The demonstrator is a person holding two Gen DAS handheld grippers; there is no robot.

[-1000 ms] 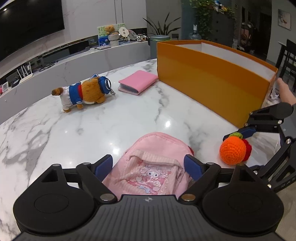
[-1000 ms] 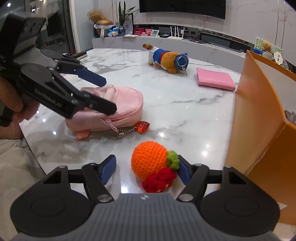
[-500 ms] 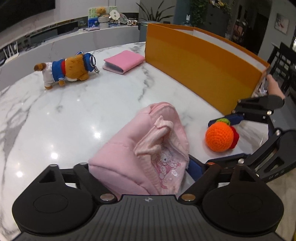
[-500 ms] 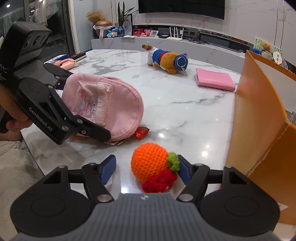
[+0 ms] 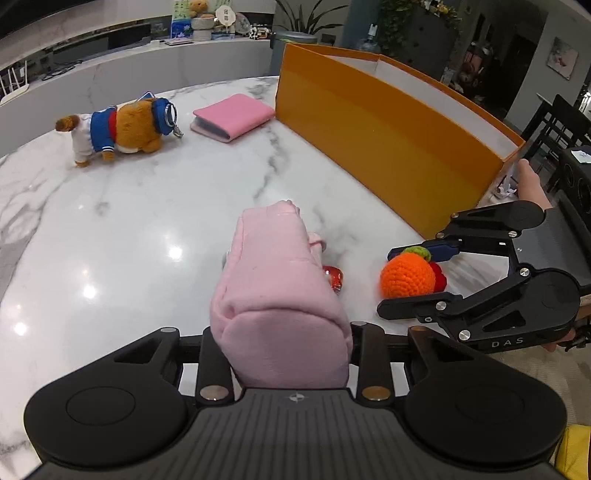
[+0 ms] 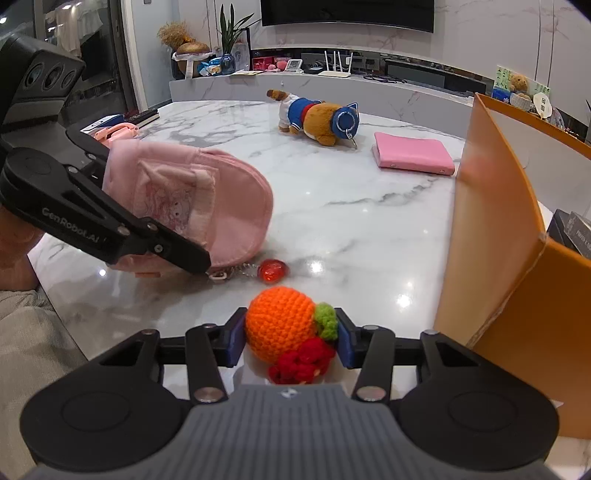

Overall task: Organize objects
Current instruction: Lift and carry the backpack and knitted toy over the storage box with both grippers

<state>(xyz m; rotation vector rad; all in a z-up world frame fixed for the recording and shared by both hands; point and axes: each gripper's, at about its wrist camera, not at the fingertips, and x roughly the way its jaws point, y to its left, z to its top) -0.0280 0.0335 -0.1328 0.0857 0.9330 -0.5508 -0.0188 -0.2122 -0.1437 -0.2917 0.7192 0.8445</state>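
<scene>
From the left wrist we look low and close over the marble table (image 5: 110,229), toward the orange box (image 5: 388,147). From the right wrist we face across it. Both views share the pink pouch (image 5: 273,291) (image 6: 199,199) and the crochet orange (image 5: 406,277) (image 6: 280,323).

White marble table (image 5: 110,229), curved marble counter (image 6: 369,88), wall-mounted television (image 6: 347,14), potted plant (image 6: 231,40)

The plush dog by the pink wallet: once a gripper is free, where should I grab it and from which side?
Probably the plush dog's blue-jacketed torso, coming from above with the fingers across its width. It stands on all fours, side-on in the left wrist view, so the back is exposed and narrower than its length. Avoid the head end: a metal ring hangs there, close to the pink wallet.
</scene>
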